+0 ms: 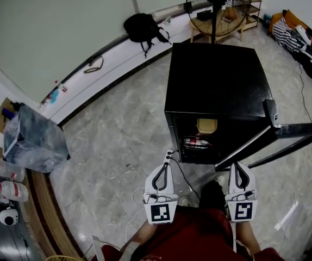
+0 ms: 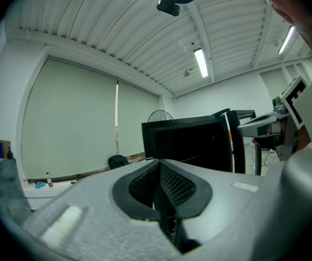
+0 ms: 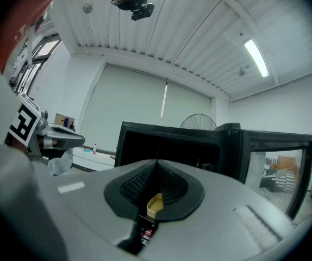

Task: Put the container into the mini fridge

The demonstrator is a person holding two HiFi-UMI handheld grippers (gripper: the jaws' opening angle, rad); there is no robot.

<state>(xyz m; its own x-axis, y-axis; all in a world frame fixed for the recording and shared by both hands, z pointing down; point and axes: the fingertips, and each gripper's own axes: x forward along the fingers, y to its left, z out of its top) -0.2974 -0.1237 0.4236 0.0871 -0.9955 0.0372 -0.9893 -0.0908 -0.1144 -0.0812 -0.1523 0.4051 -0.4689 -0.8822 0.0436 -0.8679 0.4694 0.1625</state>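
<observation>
Left gripper (image 1: 169,155), right gripper (image 1: 237,166) point level at mini fridge (image 1: 216,75).

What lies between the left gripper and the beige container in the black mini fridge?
Head view: a white plug and black cable on the floor, then a red-labelled bottle under the beige container.

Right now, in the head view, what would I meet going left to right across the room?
Plastic bag → backpack → fridge → its open door. The fan and the striped cloth overlap these, so they are left out.
</observation>
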